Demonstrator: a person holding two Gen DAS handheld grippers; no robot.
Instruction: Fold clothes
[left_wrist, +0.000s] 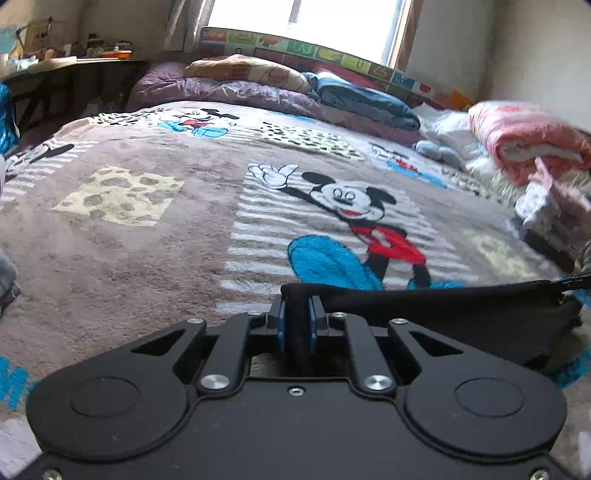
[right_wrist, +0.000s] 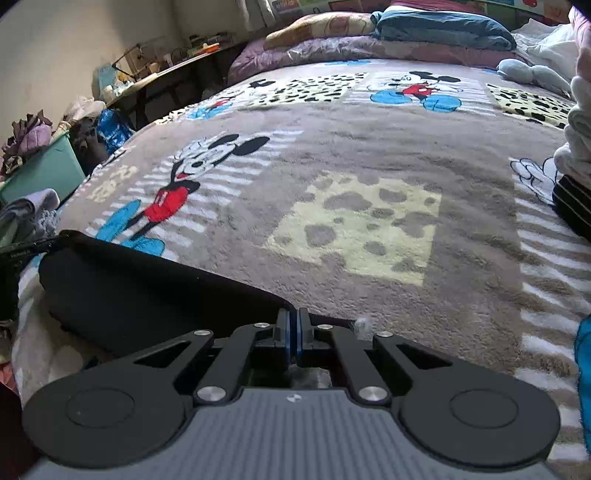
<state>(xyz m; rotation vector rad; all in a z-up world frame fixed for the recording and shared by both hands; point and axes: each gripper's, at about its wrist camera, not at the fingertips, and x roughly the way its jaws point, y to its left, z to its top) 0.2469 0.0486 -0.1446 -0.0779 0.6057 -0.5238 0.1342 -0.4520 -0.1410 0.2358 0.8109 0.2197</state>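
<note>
A black garment (left_wrist: 443, 310) is stretched between my two grippers, low over a grey Mickey Mouse blanket (left_wrist: 147, 240) on the bed. My left gripper (left_wrist: 297, 314) is shut on the garment's left corner, with a thick fold of cloth between the blue pads. The cloth runs off to the right edge of that view. In the right wrist view my right gripper (right_wrist: 294, 325) is shut on the other corner of the black garment (right_wrist: 147, 288), which runs off to the left. The blanket (right_wrist: 369, 147) fills that view.
Folded quilts and pillows (left_wrist: 280, 88) lie at the bed's head under the window. A pink blanket (left_wrist: 528, 136) and a clothes pile (left_wrist: 554, 214) sit at the right. A cluttered desk (right_wrist: 162, 70) and a green bin (right_wrist: 48, 170) stand left of the bed.
</note>
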